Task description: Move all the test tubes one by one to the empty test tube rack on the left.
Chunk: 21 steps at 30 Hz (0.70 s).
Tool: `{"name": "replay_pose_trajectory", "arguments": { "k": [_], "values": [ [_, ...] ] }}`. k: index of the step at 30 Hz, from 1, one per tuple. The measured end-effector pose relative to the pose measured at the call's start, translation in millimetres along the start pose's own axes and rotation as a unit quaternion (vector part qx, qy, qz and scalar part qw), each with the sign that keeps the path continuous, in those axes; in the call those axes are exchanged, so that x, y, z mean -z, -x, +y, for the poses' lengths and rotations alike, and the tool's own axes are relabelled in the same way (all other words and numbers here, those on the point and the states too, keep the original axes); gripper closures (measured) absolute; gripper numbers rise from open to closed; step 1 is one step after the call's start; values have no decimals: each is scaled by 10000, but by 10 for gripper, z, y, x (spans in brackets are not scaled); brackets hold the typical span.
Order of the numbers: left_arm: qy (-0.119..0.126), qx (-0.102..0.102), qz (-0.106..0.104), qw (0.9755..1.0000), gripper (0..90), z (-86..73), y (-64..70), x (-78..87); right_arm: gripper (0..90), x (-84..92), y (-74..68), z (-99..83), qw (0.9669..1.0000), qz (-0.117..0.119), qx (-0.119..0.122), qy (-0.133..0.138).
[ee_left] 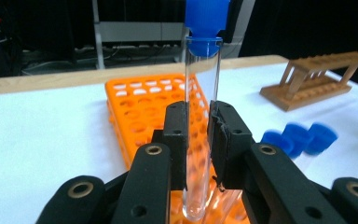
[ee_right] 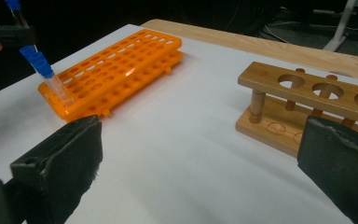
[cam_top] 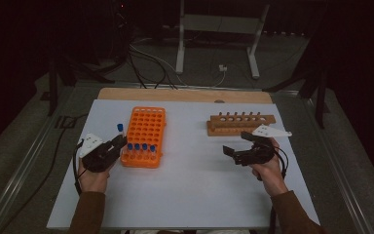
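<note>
Nearest the person, at about seven o'clock on the white tabletop [cam_top: 190, 195], the left gripper [cam_top: 118, 141] has its fingers [ee_left: 176, 135] pinching a clear test tube [ee_left: 200, 140] around its lower half. The tube stands upright, long axis vertical, its blue cap [ee_left: 207, 23] at the top and its rounded bottom hanging just below the fingers, apparently clear of the holes, though the close view makes that hard to judge. It sits at the near-left corner of the orange rack [cam_top: 145, 135].

At about four o'clock the right gripper [cam_top: 233, 148] hovers over bare tabletop with its fingers [ee_right: 60, 163] spread wide and nothing between them.

A little farther out, the orange rack lies with its long side running away from the person. Four more blue-capped tubes [cam_top: 141, 147] stand in its nearest row, just to the right of the held tube; the rest of its holes look empty.

Farther still, at about one o'clock, the wooden rack [cam_top: 241, 123] lies crosswise with a single row of open holes, none filled.

If the tube is meant for the wooden rack, that rack lies well apart to the right of the left gripper, toward two o'clock from it, and the free right gripper sits much closer, just in front of it. The tube's vertical axis already suits those holes.
</note>
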<state>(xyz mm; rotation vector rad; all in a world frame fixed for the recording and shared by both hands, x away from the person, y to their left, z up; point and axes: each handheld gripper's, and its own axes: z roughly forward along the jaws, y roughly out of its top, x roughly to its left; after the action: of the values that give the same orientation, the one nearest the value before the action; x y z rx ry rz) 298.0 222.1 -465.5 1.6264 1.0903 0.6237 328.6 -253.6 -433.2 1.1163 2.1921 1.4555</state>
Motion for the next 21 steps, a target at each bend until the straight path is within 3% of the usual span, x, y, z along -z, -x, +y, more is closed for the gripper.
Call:
{"name": "replay_pose_trajectory", "arguments": {
  "k": [10,18,21],
  "values": [
    [-239,-14,71,9997,783,-166,-15,-56,0,28,-16,-62,10000,-44,63,-45],
    [-709,-208,179,9971,783,-266,31,-74,1,45,-26,-103,10000,-22,76,-58],
    [-724,-207,214,9969,783,-269,45,-62,1,51,-16,-118,10000,-29,67,-67]
  ]
}}
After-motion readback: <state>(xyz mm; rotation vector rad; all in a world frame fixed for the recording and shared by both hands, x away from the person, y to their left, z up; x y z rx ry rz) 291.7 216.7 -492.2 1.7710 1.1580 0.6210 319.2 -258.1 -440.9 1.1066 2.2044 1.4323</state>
